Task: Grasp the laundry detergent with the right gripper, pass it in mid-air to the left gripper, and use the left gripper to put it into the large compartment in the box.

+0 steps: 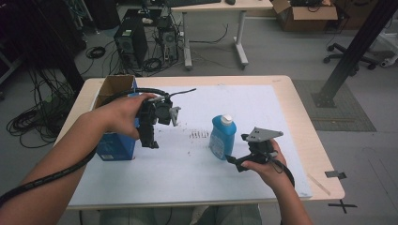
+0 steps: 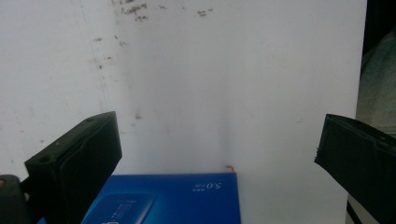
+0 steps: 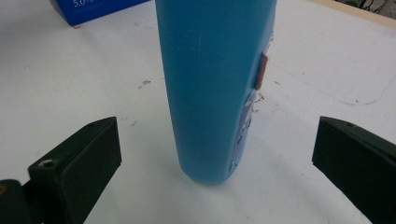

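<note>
A blue bottle [image 1: 222, 138] with a white cap stands upright near the middle of the white mat [image 1: 197, 183]. My right gripper [image 1: 233, 161] is just to its right, low over the mat, open. In the right gripper view the bottle [image 3: 212, 88] rises between the wide-apart jaws, untouched. A blue box [image 1: 114, 146] with an open cardboard top stands at the table's left. My left gripper [image 1: 151, 140] hangs above the mat beside that box, pointing down, open; in the left gripper view the box's blue face [image 2: 173, 199] lies below the empty jaws.
The wooden table [image 1: 307, 136] ends close behind the mat. On the floor beyond are a computer tower [image 1: 131, 42], cables, a desk's legs and a cardboard box [image 1: 305, 15]. A black post [image 1: 354, 51] rises at the right.
</note>
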{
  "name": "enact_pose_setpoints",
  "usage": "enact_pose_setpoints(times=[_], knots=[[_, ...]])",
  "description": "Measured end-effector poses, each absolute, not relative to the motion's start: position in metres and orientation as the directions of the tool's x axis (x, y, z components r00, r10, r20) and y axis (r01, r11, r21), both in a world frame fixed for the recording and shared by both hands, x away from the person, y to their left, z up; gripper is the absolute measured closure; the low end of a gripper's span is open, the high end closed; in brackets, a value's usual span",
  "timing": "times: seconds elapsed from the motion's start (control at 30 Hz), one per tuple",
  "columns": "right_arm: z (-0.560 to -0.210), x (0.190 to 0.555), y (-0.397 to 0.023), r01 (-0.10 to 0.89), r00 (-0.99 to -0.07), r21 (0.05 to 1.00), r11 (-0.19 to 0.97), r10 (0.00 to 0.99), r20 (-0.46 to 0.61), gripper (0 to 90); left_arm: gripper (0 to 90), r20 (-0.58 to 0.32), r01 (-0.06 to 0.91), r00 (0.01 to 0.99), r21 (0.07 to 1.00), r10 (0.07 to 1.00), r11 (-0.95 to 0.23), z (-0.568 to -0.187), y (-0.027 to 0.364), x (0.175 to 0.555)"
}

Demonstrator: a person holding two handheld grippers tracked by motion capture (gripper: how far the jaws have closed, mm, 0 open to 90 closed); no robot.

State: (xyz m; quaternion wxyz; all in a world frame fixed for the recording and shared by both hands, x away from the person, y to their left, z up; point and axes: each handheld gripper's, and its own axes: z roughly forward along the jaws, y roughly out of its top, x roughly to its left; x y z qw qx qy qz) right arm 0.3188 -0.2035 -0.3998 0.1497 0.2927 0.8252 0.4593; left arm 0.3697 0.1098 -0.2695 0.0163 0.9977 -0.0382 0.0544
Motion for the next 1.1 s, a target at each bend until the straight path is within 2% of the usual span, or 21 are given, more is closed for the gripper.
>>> enact_pose_setpoints(times=[0.93,1.1], knots=[[-0.414,0.326,-0.176,0.307,-0.737,0.906,0.291,0.675,0.033,0.1,0.4,0.11,-0.087,0.99,0.015,-0.085,-0.996,-0.271,0.116,0.355],[-0.415,0.328,-0.172,0.291,-0.746,0.909,0.3,0.666,0.019,0.2,0.4,0.106,-0.087,0.991,0.007,-0.086,-0.996,-0.272,0.116,0.354]])
